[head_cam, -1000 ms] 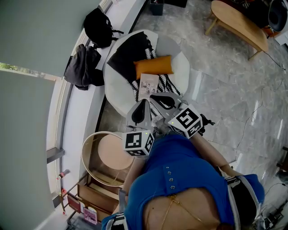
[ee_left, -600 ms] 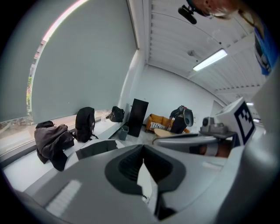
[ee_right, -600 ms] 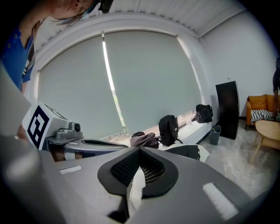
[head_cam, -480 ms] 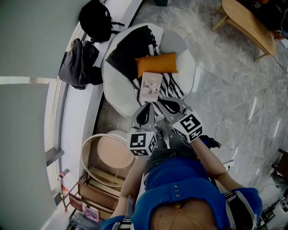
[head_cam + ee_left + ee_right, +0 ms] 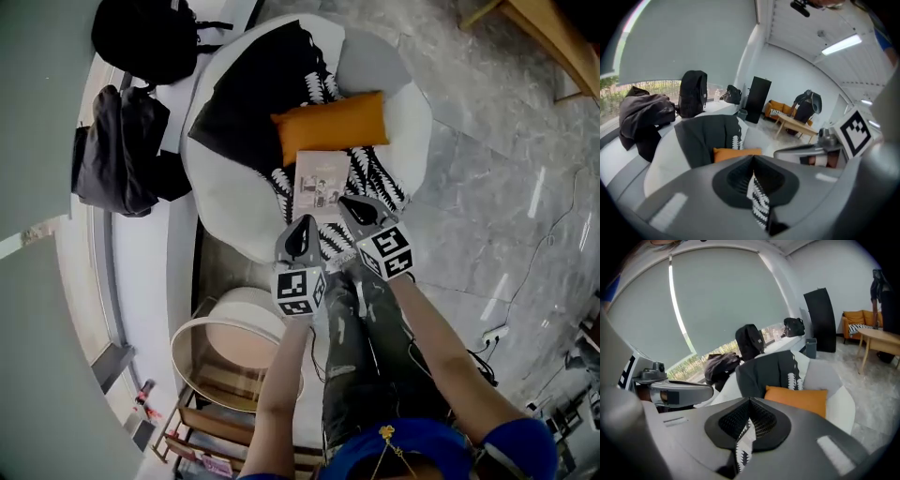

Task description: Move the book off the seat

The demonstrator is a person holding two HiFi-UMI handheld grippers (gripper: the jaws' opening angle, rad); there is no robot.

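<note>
One book (image 5: 322, 181), one orange cushion (image 5: 330, 124) and one black-and-white throw (image 5: 267, 89) on one round white seat (image 5: 225, 197). Two tools: left hand-held gripper (image 5: 304, 223), right hand-held gripper (image 5: 347, 202). Far left, one black backpack (image 5: 141, 37) and one dark jacket (image 5: 112, 150); near left, one round side table (image 5: 225, 352); far right, one wooden table (image 5: 567, 42)

Floor (image 5: 487, 216): polished veined stone, glossy.
Seat (image 5: 225, 202): matt upholstery.
Throw (image 5: 253, 94): patterned cloth, matt.
Cushion (image 5: 330, 125): orange cloth, matt.
Book (image 5: 321, 180): smooth paper cover.
Left hand-held gripper (image 5: 304, 219), right hand-held gripper (image 5: 343, 201): grey matt plastic shells.
</note>
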